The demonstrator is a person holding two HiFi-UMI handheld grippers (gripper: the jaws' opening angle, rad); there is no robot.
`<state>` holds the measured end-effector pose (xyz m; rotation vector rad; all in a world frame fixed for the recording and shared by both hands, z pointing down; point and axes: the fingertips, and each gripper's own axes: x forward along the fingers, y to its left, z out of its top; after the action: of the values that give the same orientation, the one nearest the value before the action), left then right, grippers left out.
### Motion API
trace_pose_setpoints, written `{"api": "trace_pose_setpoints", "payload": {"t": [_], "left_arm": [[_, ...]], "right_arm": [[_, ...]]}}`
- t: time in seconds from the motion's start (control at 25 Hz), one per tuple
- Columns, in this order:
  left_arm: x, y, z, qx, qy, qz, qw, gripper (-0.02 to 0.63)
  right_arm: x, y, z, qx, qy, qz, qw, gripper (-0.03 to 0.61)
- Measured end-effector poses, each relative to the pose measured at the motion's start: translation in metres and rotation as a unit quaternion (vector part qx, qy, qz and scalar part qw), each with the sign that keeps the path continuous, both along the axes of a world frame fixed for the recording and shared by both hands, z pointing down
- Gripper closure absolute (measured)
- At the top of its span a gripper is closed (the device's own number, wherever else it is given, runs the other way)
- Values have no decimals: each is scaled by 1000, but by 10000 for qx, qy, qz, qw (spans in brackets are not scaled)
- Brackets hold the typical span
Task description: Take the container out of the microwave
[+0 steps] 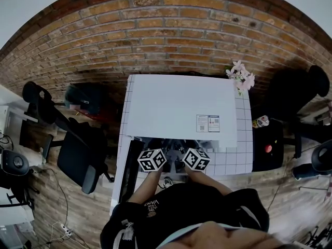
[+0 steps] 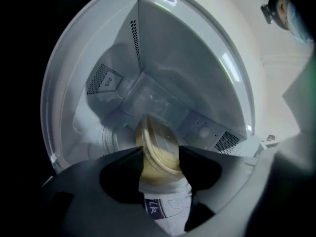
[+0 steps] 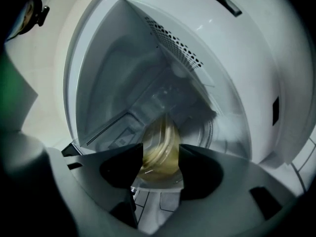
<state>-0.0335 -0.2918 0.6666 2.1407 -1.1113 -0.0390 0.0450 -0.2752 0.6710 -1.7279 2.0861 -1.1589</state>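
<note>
From the head view, far to the left of my left gripper [image 2: 161, 157] stands a black chair [image 1: 78, 154]. Just left of this gripper the dark door [image 1: 129, 178] of the microwave [image 1: 176, 102] hangs open, so nothing blocks the opening on that side.

The left gripper is closed on the container [image 2: 157, 142]. Both jaws press on its sides, and it fills the whole gap between them. I see the container edge-on here. It is clear plastic with something yellowish inside. Its long axis runs straight away from the jaws, and its far end points into the white cavity, toward the back wall with the vent holes.

Just to the right, the right gripper [image 3: 161, 157] is also closed on the container, and its jaws touch it on both sides. This view is blurred, so I cannot tell more about the grip. The two grippers are side by side at the mouth of the microwave, and the container sits there between their jaws.

Right of the right gripper is bare gridded table [image 1: 241, 139]. Flowers [image 1: 241, 77] stand at its far corner, well apart from the grippers.
</note>
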Motion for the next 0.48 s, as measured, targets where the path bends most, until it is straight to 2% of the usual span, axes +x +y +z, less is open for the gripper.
{"api": "trace_pose_setpoints", "payload": {"t": [0.48], "left_arm": [[1, 21, -8, 59, 12, 56, 10000, 382]], "right_arm": [[1, 21, -8, 40, 29, -15, 10000, 357]]}}
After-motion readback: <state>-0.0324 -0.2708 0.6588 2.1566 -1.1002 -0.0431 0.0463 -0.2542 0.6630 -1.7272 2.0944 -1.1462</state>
